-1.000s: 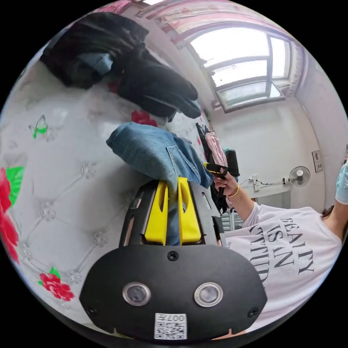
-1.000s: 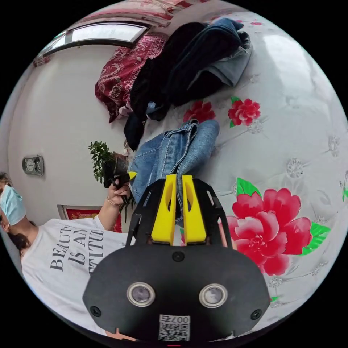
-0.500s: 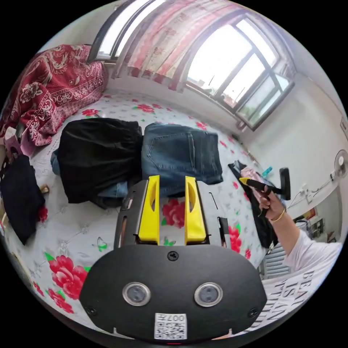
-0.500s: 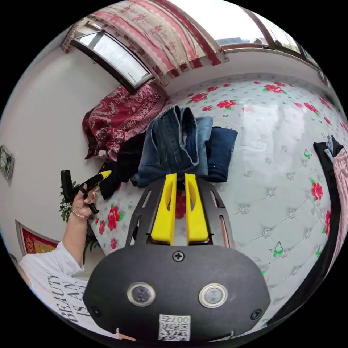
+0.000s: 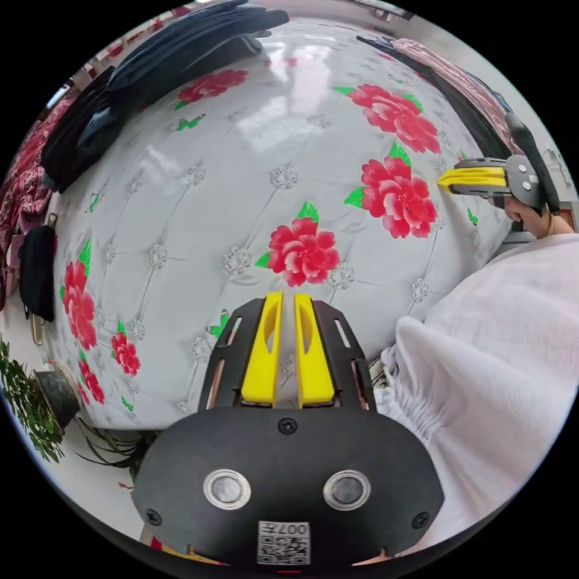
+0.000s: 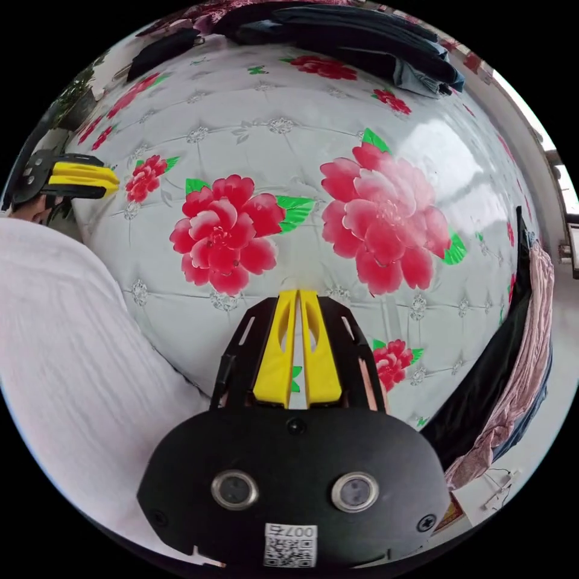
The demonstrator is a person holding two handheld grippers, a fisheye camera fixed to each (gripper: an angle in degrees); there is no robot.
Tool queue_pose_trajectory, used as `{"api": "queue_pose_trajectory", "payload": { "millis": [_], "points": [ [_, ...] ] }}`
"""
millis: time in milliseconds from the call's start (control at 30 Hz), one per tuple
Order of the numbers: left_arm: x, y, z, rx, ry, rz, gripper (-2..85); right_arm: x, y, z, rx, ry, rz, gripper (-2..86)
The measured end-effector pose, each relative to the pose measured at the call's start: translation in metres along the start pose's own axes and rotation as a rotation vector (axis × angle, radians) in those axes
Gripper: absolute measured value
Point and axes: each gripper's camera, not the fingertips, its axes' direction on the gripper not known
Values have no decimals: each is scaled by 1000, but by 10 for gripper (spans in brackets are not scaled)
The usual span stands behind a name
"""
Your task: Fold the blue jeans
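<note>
Quilted white bedding (image 5: 199,199) printed with red roses spreads under both my claws. My left gripper (image 5: 288,298) hovers over the near edge, jaws almost together with a thin slit between them, nothing in them. My right gripper (image 6: 298,295) hangs over the same edge, jaws nearly touching and likewise empty. Folded clothes (image 6: 362,36) lie stacked along the far edge; dark denim shows among them, but I cannot tell which piece is the blue jeans. More garments (image 6: 512,374) drape over the right edge.
</note>
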Motion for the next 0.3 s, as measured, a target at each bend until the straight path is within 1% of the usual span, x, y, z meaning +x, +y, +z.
{"api": "queue_pose_trajectory", "payload": {
  "millis": [67, 167, 200, 267, 300],
  "points": [
    [15, -15, 0, -31, -25, 14, 35, -2, 0, -1, 20, -4, -15, 4],
    [31, -31, -6, -76, -97, 35, 32, 11, 10, -5, 94, -121, 77, 14],
    [35, -33, -9, -77, -109, 37, 31, 21, 17, -7, 117, -159, 127, 20],
    [39, -35, -13, -63, -120, 46, 29, 43, 34, -10, 149, -137, 264, 25],
    [40, -35, -15, -52, -120, 35, 28, 62, 54, -15, 210, -127, 376, 27]
  ]
}}
